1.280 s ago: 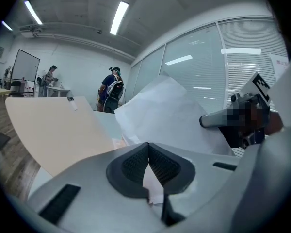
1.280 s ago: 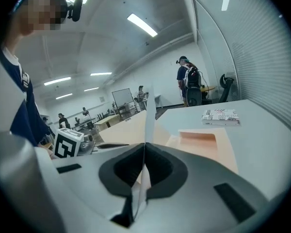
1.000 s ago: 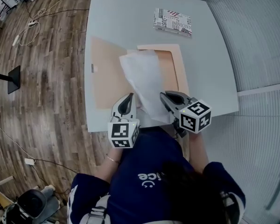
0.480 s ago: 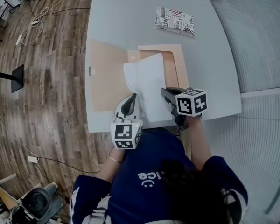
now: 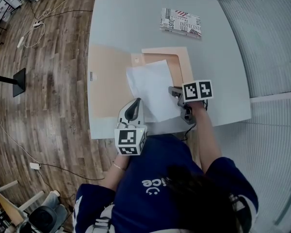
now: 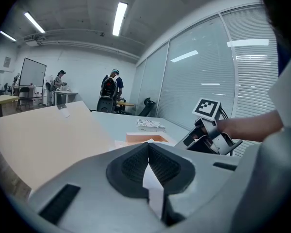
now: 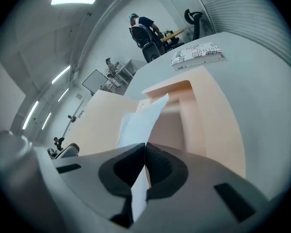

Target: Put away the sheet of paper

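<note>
A white sheet of paper (image 5: 153,87) hangs over an open tan folder (image 5: 109,86) on the grey table (image 5: 213,57). The left gripper (image 5: 134,108) is shut on the sheet's near left edge; in the left gripper view the paper (image 6: 153,186) is pinched between the pads. My right gripper (image 5: 176,92) is shut on the sheet's right edge, and the right gripper view shows the sheet (image 7: 138,125) running from the jaws toward the folder's pocket (image 7: 174,113). The far corner of the sheet lies at the pocket's opening (image 5: 167,62).
A printed booklet (image 5: 180,22) lies at the table's far side. The table's near edge runs just below both grippers. Wood floor with cables (image 5: 34,25) and a stand base (image 5: 14,79) lies to the left. A ribbed wall panel (image 5: 271,38) is on the right.
Both grippers carried the sheet away from the person and lower; the right gripper moved furthest, toward the pocket. The sheet now lies flatter over the folder.
</note>
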Motion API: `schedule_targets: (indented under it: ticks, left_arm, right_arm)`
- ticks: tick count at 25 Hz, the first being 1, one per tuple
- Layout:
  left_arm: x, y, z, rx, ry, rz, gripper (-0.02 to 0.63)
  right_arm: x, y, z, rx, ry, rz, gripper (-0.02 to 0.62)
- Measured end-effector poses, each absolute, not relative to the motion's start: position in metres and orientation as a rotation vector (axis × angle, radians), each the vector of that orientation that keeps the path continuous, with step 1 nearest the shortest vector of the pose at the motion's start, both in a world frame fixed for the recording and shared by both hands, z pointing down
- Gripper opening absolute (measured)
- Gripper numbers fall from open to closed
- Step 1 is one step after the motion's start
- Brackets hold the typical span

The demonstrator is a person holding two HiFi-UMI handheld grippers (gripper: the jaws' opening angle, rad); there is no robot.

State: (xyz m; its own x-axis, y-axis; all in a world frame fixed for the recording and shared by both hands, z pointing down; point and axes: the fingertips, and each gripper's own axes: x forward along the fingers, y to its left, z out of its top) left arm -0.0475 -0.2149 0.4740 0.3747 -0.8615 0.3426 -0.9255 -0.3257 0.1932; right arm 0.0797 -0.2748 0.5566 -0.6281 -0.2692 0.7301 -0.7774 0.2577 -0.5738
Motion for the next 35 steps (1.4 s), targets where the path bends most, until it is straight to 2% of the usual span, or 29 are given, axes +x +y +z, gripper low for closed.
schedule_targets:
  ticks: [14, 23, 35]
  left_arm:
    - [-0.049, -0.225, 0.480, 2.261, -1.571, 0.263, 0.005]
    - [-0.054, -0.231, 0.480, 2.256, -1.572, 0.269, 0.005]
    - [-0.054, -0.234, 0.486, 2.248, -1.569, 0.283, 0.005]
  right_arm:
    - [0.088, -0.312, 0.579, 1.069, -1.944, 1.479, 0.008]
    - [0.079, -0.341, 0.572, 1.086, -2.082, 1.213, 0.008]
    - [0.090, -0.344, 0.593, 1.155, -1.937, 1.110, 0.009]
